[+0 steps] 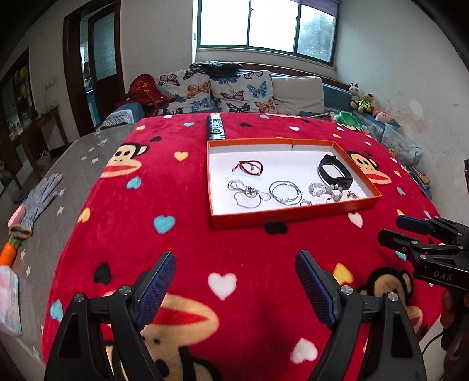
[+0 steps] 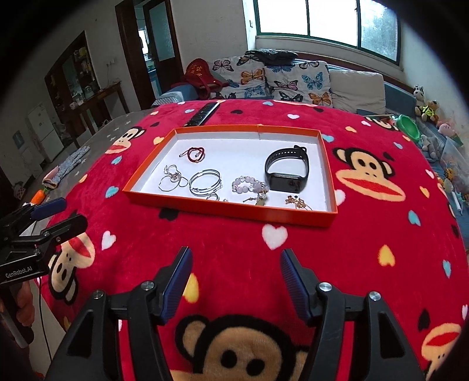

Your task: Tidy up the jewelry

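Red monkey blanket (image 1: 181, 234) under orange tray (image 1: 290, 212); sofa (image 1: 234, 91) behind; both claws wide, empty.

Left wrist cam: sits just behind left gripper (image 1: 236, 281), looks fwd & down over red blanket (image 1: 176, 234) at orange tray (image 1: 293, 215) from its left-front; window (image 1: 263, 26) & sofa beyond. Right wrist cam: same tilt, behind right gripper (image 2: 236, 277), nearer the tray (image 2: 231, 209). The 2 views share tray, blanket, sofa, window; each catches the other gripper at its edge.
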### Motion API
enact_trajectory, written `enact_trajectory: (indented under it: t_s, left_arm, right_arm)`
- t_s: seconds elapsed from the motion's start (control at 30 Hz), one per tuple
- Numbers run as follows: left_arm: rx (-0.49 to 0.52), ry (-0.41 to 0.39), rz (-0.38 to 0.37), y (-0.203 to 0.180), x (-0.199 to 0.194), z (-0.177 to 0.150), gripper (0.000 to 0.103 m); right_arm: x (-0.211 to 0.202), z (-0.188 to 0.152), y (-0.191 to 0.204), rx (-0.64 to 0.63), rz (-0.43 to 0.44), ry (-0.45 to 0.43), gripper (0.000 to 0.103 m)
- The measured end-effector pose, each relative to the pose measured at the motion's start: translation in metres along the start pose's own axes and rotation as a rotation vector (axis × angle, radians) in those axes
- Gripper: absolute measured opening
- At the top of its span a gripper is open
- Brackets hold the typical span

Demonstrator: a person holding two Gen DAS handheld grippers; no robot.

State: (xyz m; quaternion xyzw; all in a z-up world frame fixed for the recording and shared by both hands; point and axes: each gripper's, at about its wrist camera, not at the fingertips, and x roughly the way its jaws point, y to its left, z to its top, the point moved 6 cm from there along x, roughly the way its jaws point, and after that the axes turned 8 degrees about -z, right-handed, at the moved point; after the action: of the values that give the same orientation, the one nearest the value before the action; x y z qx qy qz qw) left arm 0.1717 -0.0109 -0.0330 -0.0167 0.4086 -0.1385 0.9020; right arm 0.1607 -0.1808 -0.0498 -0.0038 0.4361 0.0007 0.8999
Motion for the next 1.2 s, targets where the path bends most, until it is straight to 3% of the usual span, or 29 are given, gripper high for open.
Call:
enact_trajectory:
  t_s: [0.47, 1.2]
  left_arm:
    - [-0.022, 0.008, 0.018, 0.003, -0.009, -0.019, 0.089]
    - [-0.010, 0.009, 0.038, -0.001, -0.011, -0.023, 0.089]
  right_arm:
    - [-0.014, -0.012, 0.010, 0.010, -0.016, -0.011, 0.069]
    - [-0.020, -0.014, 0.013, 0.011, -0.027, -0.024, 0.071]
